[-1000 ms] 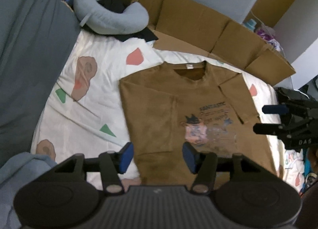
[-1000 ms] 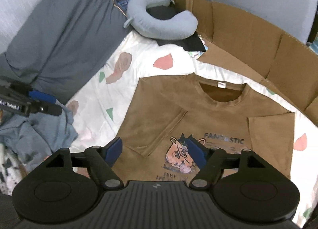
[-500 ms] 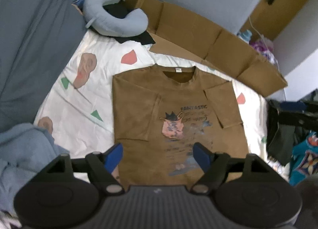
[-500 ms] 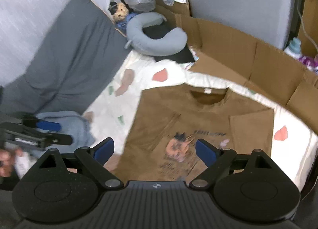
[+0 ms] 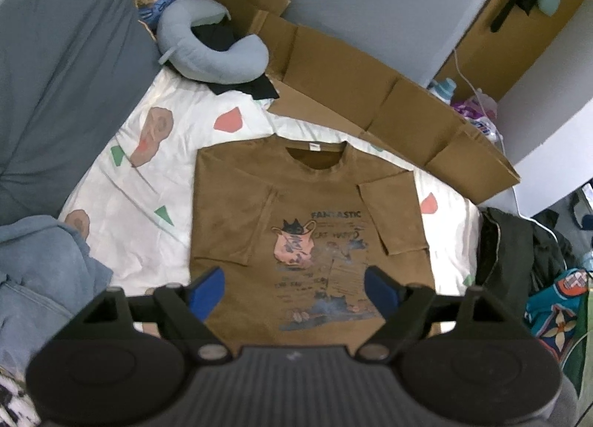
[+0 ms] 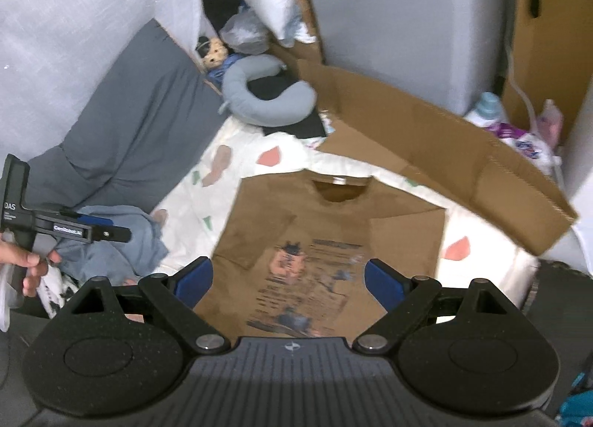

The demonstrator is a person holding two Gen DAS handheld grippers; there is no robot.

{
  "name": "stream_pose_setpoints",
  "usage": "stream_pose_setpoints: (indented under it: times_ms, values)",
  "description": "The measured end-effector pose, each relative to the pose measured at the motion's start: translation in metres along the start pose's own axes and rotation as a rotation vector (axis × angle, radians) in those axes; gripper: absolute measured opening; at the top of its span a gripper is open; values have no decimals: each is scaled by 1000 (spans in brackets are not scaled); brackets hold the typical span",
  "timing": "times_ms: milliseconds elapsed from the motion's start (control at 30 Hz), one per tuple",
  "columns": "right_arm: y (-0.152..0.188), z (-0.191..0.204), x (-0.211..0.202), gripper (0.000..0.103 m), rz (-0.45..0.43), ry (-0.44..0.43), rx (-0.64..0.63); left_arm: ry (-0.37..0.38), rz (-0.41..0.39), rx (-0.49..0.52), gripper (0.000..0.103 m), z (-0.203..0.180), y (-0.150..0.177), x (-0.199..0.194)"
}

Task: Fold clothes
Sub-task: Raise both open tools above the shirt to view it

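Plenty of open air above the brown t-shirt [image 5: 307,212], which lies flat on the white bedsheet [image 5: 137,227] with nothing on top of it. Left of the shirt there's a bare strip of sheet, but it's hemmed in by the gray cushion [image 5: 63,67] and a heap of blue clothes [image 5: 40,271] at the near left corner. The far edge is boxed in by a flattened cardboard box [image 5: 370,93] running along the collar side and leaning over the sheet's right corner. The neck pillow [image 5: 211,56] blocks the far left. A dark pile of clothes [image 5: 511,241] crowds the right edge.
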State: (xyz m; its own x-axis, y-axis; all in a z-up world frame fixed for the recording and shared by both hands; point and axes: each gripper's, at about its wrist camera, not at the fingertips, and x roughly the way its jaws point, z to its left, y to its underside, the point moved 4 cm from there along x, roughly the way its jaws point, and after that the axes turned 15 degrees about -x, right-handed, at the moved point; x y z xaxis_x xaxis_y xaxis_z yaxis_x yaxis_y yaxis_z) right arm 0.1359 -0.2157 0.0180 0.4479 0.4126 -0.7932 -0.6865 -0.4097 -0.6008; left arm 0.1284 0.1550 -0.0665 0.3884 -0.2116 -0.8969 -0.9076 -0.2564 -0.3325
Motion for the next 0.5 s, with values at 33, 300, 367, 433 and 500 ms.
stream_pose_setpoints:
  times_ms: [33,300,367,433,500]
  values:
    - [5,-6,-7,93,0,11,-1,3,-4,-1,85,-2,2,-1]
    - [44,-63,-50,93,13,98,-8,18,-13,-19,85,-8,26,1]
    - [55,-76,-58,93,19,108,-6,14,-22,-27,85,-4,33,5]
    - [68,-87,-62,93,17,104,-6,10,-32,-34,85,1,40,8]
    - [82,-96,-65,93,13,92,-9,16,-44,-19,85,5,48,12]
